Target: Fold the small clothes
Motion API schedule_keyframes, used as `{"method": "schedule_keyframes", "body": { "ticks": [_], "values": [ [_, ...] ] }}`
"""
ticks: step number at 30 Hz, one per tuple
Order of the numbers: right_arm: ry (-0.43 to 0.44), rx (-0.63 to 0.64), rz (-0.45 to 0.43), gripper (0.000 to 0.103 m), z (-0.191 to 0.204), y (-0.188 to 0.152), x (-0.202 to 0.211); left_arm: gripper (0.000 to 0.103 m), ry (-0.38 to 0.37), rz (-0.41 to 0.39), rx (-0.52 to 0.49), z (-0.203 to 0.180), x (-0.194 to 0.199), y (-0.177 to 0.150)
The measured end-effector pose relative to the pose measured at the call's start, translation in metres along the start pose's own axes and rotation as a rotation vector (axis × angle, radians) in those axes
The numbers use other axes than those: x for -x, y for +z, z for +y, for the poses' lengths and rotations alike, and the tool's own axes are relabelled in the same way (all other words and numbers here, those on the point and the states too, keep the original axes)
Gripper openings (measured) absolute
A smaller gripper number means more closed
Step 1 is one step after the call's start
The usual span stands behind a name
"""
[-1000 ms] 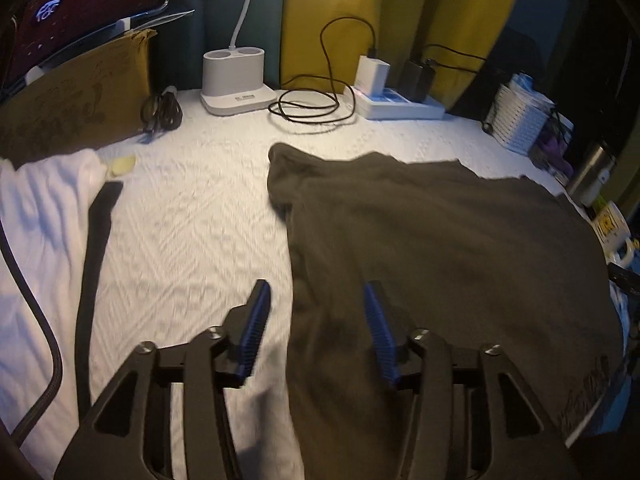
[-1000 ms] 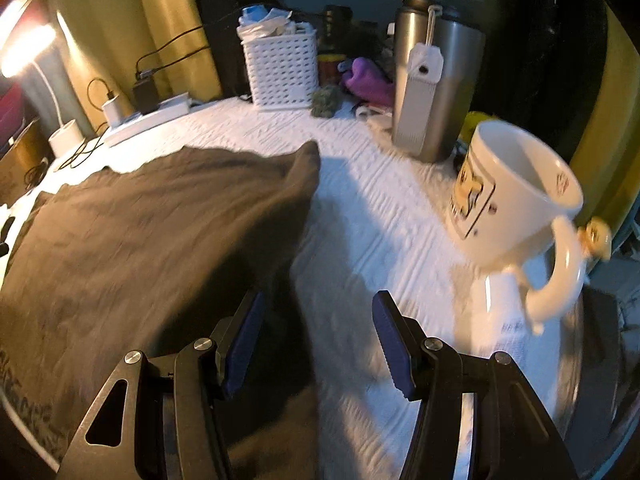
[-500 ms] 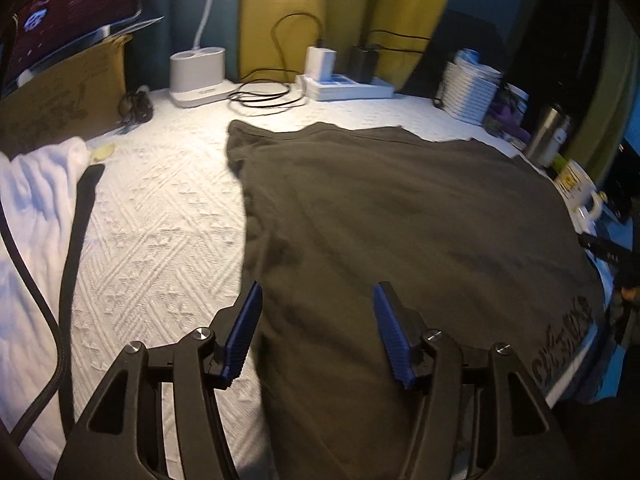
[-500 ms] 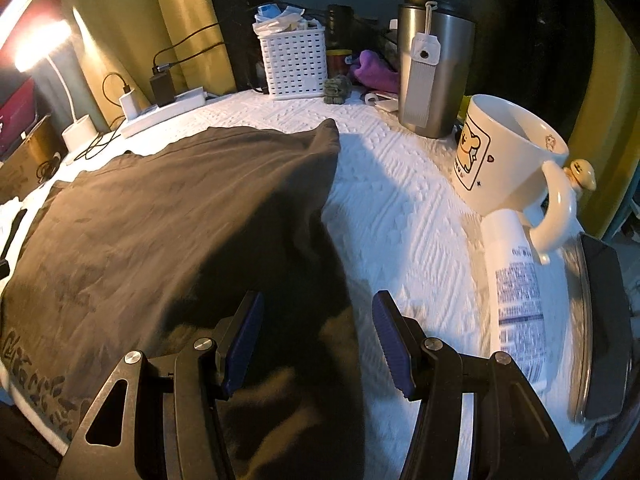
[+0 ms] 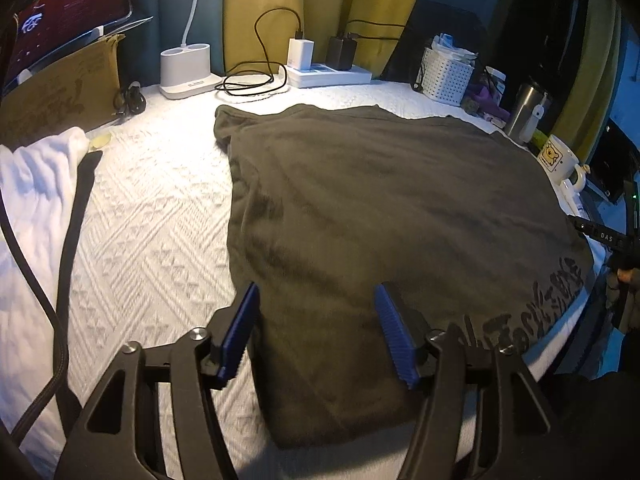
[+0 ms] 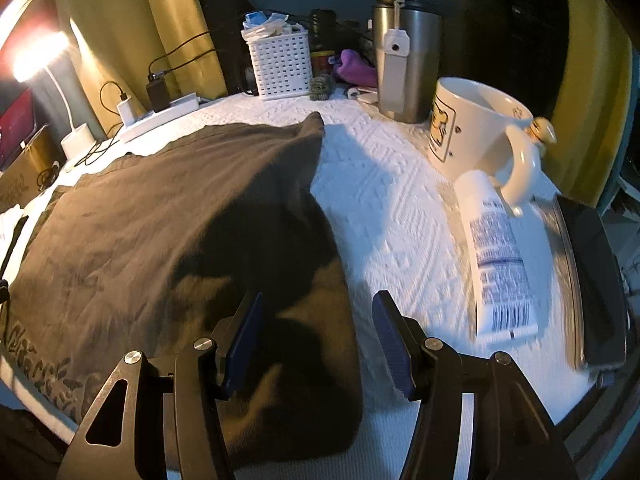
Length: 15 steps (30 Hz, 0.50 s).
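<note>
Left wrist: dark print, perhaps lettering, along olive garment hem.

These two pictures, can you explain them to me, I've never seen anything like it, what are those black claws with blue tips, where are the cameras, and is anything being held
The claws are two hand-held grippers; a person carries one in each hand. Each has a wide-angle camera looking forward along its two fingers, so each picture is one gripper's own view.

The left view shows the left gripper with its jaws opening over the near left edge of a dark olive garment spread flat on a white textured cover. The right view shows the right gripper, open above the garment's near right edge. Neither holds anything.

Around the cloth: a white cloth at the left, a power strip and white basket at the back, and a steel tumbler, a mug and a tube lying flat at the right.
</note>
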State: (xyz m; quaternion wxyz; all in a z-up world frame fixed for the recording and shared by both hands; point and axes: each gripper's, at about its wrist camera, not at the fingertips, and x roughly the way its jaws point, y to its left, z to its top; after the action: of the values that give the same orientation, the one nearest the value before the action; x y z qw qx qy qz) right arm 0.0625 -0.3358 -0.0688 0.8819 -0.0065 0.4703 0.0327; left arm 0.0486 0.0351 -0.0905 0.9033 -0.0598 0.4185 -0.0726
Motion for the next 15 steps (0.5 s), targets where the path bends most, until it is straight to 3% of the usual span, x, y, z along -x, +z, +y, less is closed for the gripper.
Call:
{"method": "schedule_keyframes", "body": {
  "ticks": [9, 15],
  "values": [
    [0.077, -0.107, -0.015, 0.059, -0.011, -0.021, 0.008, 0.065, -0.001, 0.058, 0.001, 0.004, 0.004, -0.025],
    [0.097, -0.129, -0.022, 0.059, -0.014, -0.029, 0.018, 0.065, -0.019, 0.057, 0.042, 0.011, 0.008, -0.030]
  ]
}}
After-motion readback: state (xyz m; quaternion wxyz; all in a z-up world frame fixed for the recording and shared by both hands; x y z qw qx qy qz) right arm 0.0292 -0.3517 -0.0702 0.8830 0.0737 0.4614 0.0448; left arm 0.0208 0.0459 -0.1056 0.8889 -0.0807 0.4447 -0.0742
